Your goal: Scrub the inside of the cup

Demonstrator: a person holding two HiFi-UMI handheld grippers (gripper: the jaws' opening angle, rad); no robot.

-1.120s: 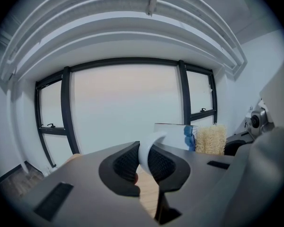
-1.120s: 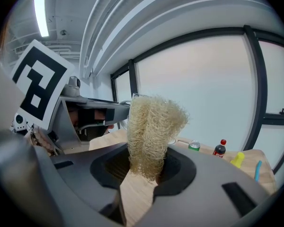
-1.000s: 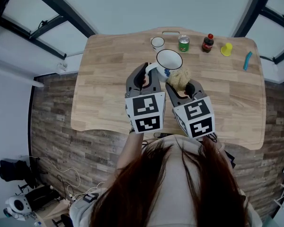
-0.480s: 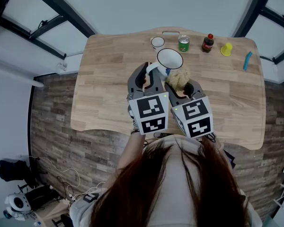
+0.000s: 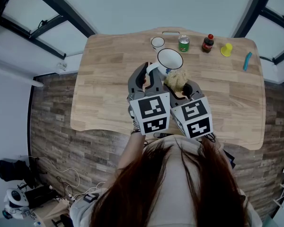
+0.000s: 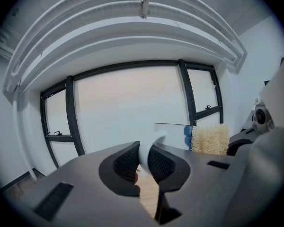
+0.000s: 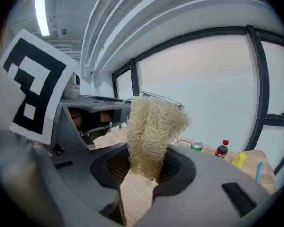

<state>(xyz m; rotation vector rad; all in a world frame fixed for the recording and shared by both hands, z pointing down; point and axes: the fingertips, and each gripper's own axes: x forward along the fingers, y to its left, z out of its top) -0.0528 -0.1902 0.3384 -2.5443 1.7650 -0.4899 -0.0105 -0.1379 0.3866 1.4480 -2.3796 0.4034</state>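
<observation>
Over the far middle of the light wooden table (image 5: 104, 79), we see the left gripper (image 5: 145, 76) clenched on the curved handle of the white enamel cup with a blue mark (image 5: 169, 59), its open mouth turned upward. The right gripper (image 5: 182, 90) is clamped on a pale, fibrous loofah scrubber (image 5: 176, 78), whose long axis runs out along the jaws toward the far side. The cup lies just far and left of the scrubber's tip, its rim close beside it. We judge the scrubber must rise over that rim, then go down inside.
</observation>
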